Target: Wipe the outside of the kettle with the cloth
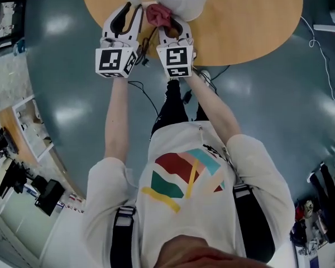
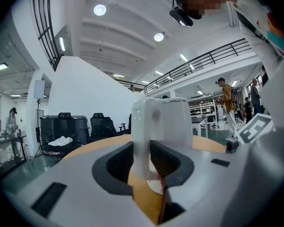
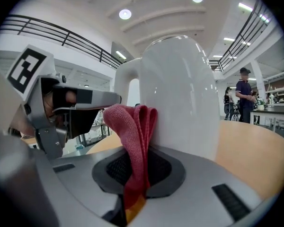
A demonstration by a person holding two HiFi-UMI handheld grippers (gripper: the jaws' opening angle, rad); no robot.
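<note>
I log the left fingers [image 2: 114, 163] as clamped on the white handle [image 2: 143, 126] of the kettle [image 2: 176, 122], one ribbed pad on each side and the handle upright between them. I log the right fingers [image 3: 166, 167] as closed on the folded red cloth [image 3: 132, 126], which rises out of the grip in a looped bunch and presses against the kettle's smooth white wall, just beside the handle. The left gripper [image 1: 128, 11] points roughly level at the kettle, with its marker cube [image 1: 114, 60] toward the person. The right gripper [image 1: 173, 29] lies just beside it and nearly parallel, with its own cube [image 1: 177, 60] likewise toward the person. The kettle stands upright on the surface [image 1: 257, 21], a round wooden top, in from the edge nearest the person and toward its left side. Both forearms [image 1: 116, 116] stretch forward from a white shirt [image 1: 184, 177] with a coloured print. Under the near edge of the surface, a dark cable [image 1: 151, 99] trails across the glossy blue-grey floor [image 1: 61, 49]. In the left gripper view I note dark office chairs [image 2: 68, 124] beyond the far edge and a person in a yellow top [image 2: 226, 98] standing well off. In the right gripper view, a person in a dark top [image 3: 244, 91] stands beyond the surface.
</note>
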